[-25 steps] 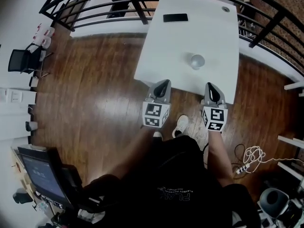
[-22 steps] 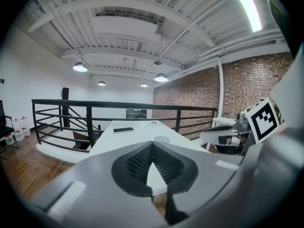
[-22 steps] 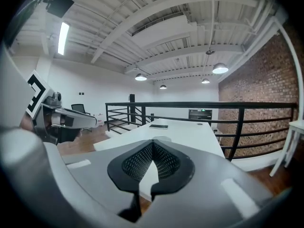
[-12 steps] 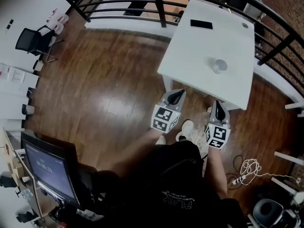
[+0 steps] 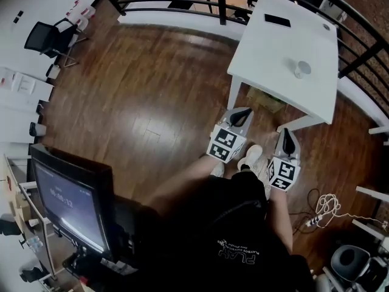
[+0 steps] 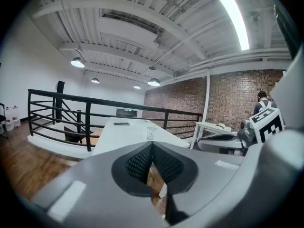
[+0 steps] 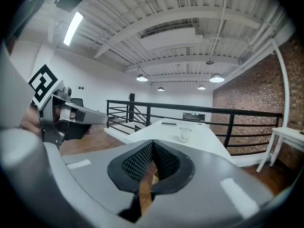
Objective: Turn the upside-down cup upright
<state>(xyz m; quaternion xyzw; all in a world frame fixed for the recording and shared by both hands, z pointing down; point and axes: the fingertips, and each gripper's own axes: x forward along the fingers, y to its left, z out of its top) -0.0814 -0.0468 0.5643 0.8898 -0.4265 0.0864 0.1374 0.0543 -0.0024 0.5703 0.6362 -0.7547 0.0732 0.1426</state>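
2 grippers, both closed and empty. Left gripper [image 5: 242,112] and right gripper [image 5: 287,132] each have their pads pressed together with nothing between them, only floor [image 5: 152,90] showing through below.

Cup [image 5: 302,69] stands on the white table [image 5: 273,53], toward the table's right side, well apart from both grippers. A dark phone [image 5: 277,20] lies at the far end. The cup is too small in every view to tell whether it's mouth-up or mouth-down.

Step, my read: no handling in progress. Both tools hang over the floor short of the table's near edge, pointing roughly toward it. It's either before the approach or after a finish.

If the cup is inverted, the next move needs:
- close the gap to the table
- open 1 gripper
- take the cup by its side wall
- roll it half a turn and set it down on its base
Clear, slick-looking wall, so the grip should be square.

Versus 1 second ago:
- grippers were at the table's near edge, cup near them
- table and cup now sit further off, up-right in the head view
- monitor [image 5: 64,199] at lower left fills more of the frame
- jaws unchanged
The person looks to have backed away from the table.
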